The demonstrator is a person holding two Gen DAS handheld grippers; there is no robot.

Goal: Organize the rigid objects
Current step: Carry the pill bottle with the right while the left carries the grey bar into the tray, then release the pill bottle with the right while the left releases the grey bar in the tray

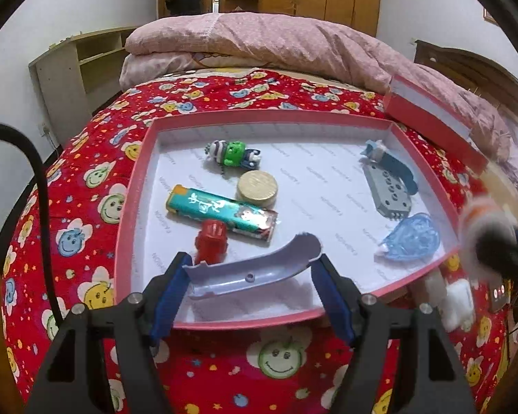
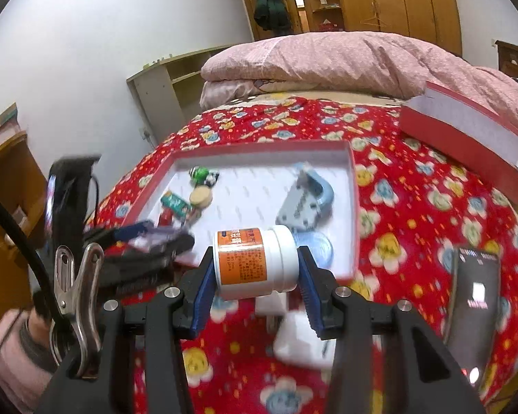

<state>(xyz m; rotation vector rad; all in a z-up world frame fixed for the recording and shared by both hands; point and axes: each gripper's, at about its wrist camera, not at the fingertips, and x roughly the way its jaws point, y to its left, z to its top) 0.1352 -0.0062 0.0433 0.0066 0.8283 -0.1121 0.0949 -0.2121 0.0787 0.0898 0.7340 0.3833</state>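
My left gripper (image 1: 252, 266) is shut on a curved lavender plastic shell (image 1: 276, 265), its blue pads pressing on the two ends, just above the near part of the pink-rimmed tray (image 1: 134, 186). In the tray lie a green toy figure (image 1: 233, 153), a gold round tin (image 1: 257, 188), a green lighter (image 1: 221, 212), a red cap (image 1: 211, 241), a grey block with a blue handle (image 1: 390, 189) and a clear blue piece (image 1: 412, 238). My right gripper (image 2: 255, 260) is shut on a white jar with an orange label (image 2: 255, 262), held sideways before the tray's near edge (image 2: 354, 207).
A red box lid (image 2: 466, 138) lies at the back right by the pink duvet (image 2: 328, 58). White blocks (image 1: 456, 300) and a dark phone (image 2: 476, 296) lie on the red patterned bedspread (image 1: 279, 362) beside the tray. A metal clip (image 2: 76, 283) hangs at the left.
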